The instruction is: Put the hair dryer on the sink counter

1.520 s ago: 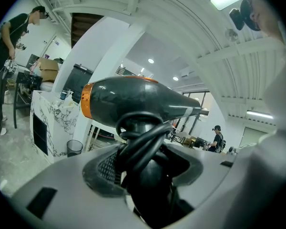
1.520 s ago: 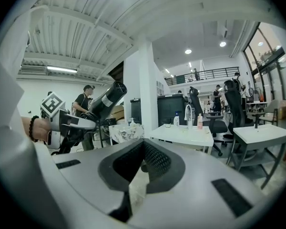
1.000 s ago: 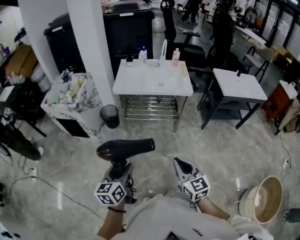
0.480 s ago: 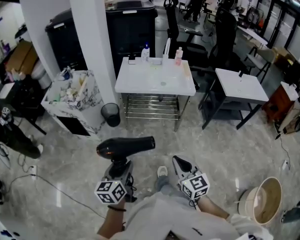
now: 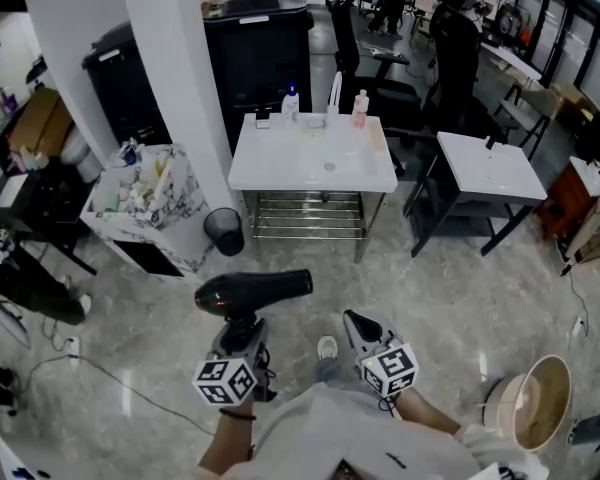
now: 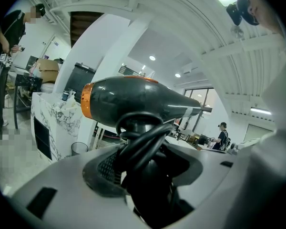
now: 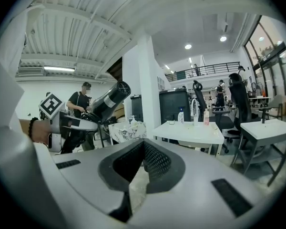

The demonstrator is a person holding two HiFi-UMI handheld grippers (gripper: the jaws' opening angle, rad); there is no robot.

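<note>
Left gripper (image 5: pixel 242 322), held nearly level, jaws wide, clamps hair dryer (image 5: pixel 255 292) by its handle; right gripper (image 5: pixel 356 321) alongside, jaws together, empty.

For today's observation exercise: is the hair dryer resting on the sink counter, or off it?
Off it. The left tool grips the hair dryer by its handle above the floor; the sink counter stands ahead, apart.

Grey grippers, pale clothes

The left gripper (image 5: pixel 242 320) and the right gripper (image 5: pixel 351 318) have smooth grey shells and bumpy black pads (image 7: pixel 155 162). The left cube (image 5: pixel 223 381) and the right cube (image 5: pixel 391 370) have black and white squares. The person wears a pale top (image 5: pixel 330 433), a dark wrist band (image 5: pixel 232 416) and a light shoe (image 5: pixel 327 348).
</note>
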